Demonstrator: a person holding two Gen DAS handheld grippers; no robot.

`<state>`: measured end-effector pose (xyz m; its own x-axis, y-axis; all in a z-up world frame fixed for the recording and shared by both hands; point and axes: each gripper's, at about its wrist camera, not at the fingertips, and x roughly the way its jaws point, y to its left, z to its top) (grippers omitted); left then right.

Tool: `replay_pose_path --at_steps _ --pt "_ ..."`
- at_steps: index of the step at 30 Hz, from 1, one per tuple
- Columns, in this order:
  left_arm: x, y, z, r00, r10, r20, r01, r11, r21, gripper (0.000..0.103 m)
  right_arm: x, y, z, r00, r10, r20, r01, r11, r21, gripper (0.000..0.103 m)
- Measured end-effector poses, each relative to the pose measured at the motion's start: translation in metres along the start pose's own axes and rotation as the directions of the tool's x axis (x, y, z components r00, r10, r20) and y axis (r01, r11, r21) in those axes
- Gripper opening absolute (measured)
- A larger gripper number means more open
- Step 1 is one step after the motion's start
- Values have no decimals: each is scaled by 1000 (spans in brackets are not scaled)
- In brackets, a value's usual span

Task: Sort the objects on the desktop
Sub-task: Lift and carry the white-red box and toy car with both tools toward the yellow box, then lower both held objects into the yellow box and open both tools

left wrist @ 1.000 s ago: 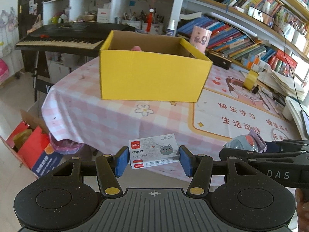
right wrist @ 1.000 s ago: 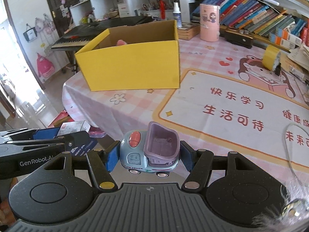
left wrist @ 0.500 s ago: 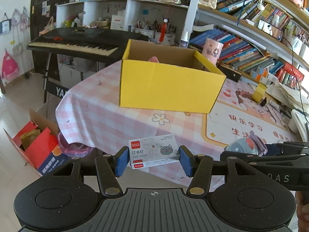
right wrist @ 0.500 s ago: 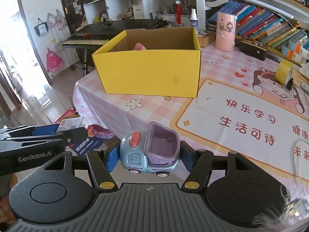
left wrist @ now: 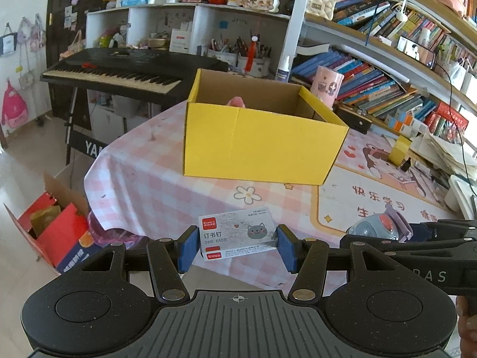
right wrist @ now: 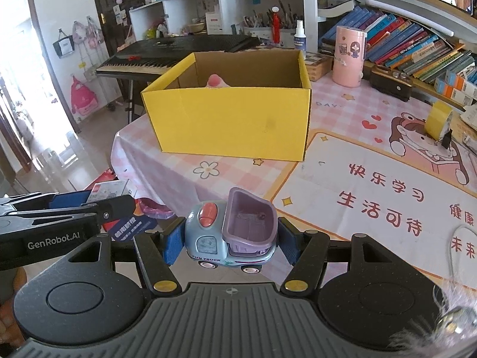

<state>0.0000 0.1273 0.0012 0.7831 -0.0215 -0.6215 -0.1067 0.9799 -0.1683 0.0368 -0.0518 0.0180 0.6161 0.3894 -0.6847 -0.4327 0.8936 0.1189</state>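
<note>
My left gripper [left wrist: 237,247] is shut on a small white staple box [left wrist: 237,233] with a cat drawing, held off the near edge of the table. My right gripper [right wrist: 229,240] is shut on a blue and purple toy truck [right wrist: 231,232], also in the air near the table edge. In the left wrist view the truck [left wrist: 378,226] shows at the right; in the right wrist view the staple box [right wrist: 110,189] shows at the left. An open yellow cardboard box [left wrist: 259,137] [right wrist: 232,119] stands on the pink checked tablecloth ahead, with a pink object [right wrist: 215,81] peeking over its rim.
A yellow tape roll [right wrist: 437,119] and a pink canister [right wrist: 349,56] sit on the table [right wrist: 342,113] at the right. Behind are a black keyboard [left wrist: 119,74] and bookshelves [left wrist: 387,89]. A red carton [left wrist: 56,232] lies on the floor at the left.
Both views have tilted up and drawn back a little, so the yellow box looks smaller and farther. Each gripper still holds its object the same way.
</note>
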Motion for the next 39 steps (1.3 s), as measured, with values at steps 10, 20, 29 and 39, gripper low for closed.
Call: replay_pose_path --at_steps 10,20,29,39 --pt "7 -7 18 999 -4 37 3 1000 15 55 2 -10 17 998 -22 51 23 999 -27 62" --pt "25 -16 62 990 38 133 -42 999 29 55 20 -34 72 988 -14 152 21 999 -48 62" --pt "66 -22 105 979 101 179 -105 994 14 55 55 -67 136 976 16 218 -2 998 -65 61" --pt "119 -40 135 982 139 129 -148 987 68 55 98 -91 176 976 87 201 -60 989 -135 62"
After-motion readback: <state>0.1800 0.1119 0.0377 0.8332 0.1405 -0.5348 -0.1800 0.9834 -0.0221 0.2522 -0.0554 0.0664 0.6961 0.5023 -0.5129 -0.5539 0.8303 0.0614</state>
